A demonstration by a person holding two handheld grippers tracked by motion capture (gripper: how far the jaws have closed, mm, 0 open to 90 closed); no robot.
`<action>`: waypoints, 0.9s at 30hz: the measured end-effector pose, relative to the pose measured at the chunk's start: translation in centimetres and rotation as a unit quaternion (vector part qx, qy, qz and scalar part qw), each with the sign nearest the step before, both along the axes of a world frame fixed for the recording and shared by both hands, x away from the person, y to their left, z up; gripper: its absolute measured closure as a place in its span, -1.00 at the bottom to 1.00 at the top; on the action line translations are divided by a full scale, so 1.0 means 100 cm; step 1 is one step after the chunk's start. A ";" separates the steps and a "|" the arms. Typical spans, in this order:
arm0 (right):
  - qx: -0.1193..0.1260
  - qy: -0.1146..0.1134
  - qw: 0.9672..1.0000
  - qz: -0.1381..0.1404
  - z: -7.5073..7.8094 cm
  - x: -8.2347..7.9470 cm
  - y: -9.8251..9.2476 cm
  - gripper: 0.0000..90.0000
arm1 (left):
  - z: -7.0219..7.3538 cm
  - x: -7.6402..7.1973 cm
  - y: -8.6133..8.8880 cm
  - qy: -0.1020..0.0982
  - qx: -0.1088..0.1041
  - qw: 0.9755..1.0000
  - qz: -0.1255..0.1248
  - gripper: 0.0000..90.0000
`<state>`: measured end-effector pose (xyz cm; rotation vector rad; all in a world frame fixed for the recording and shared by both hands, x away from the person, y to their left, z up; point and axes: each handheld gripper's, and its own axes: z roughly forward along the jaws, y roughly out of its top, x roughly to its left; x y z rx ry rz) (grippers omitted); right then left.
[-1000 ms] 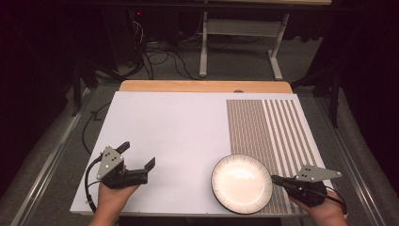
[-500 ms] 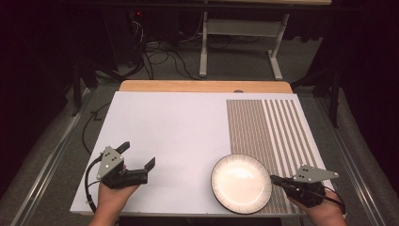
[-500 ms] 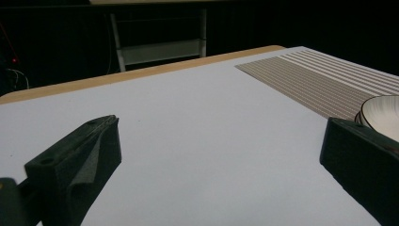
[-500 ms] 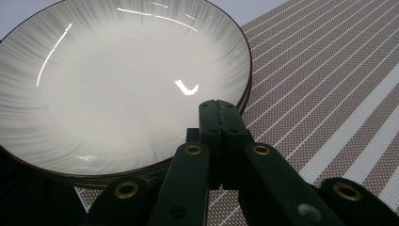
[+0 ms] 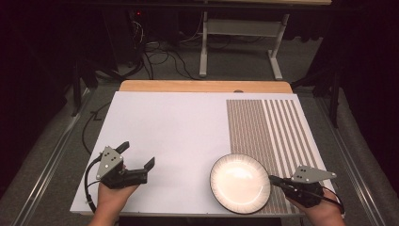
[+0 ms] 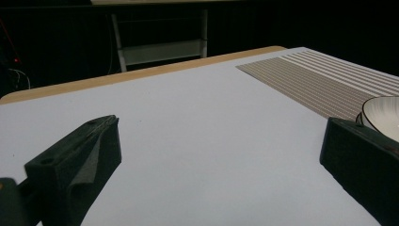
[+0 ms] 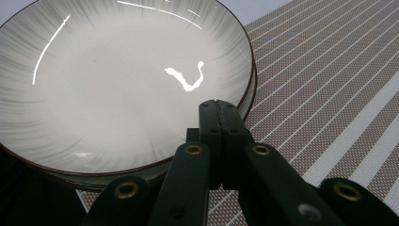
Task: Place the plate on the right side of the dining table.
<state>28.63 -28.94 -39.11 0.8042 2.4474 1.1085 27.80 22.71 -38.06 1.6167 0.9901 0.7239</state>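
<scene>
Right now, with the plate as your landmark, nearest first:

Right gripper point(image 5: 274, 179): your jaws are clenched together with nothing between them. In the right gripper view the closed tips point(image 7: 220, 110) sit at the plate's near rim; I can't tell whether they touch it or hang just over it.

Plate point(image 5: 240, 182): a round, shallow white plate with a dark rim and faint grey rays, empty, at the near edge of the table. It straddles the border between the plain white sheet and the striped placemat point(image 5: 273, 127). Being round, it has no long axis to line up with.

Direction: the plate lies straight ahead of your right jaws, to their left in the high view.

Left gripper point(image 5: 141, 157): released, jaws wide apart over bare white sheet, well apart from the plate on its other side. Its own view catches the plate's rim point(image 6: 383, 115) at far right.

Nearer hand: the right, clearly. You'd need to part those jaws before taking the rim.

Table point(image 5: 202, 86): wooden far edge, beyond the plate.
</scene>
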 end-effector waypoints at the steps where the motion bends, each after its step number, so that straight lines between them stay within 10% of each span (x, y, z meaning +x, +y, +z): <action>1: 0.000 -0.001 1.000 0.002 0.000 0.000 0.000 1.00 | 0.000 0.000 0.000 0.000 0.000 1.000 0.000 -1.00; 27: 0.008 0.024 0.999 0.033 -0.005 0.000 0.012 1.00 | 0.000 0.000 0.000 0.002 0.000 1.000 0.000 -1.00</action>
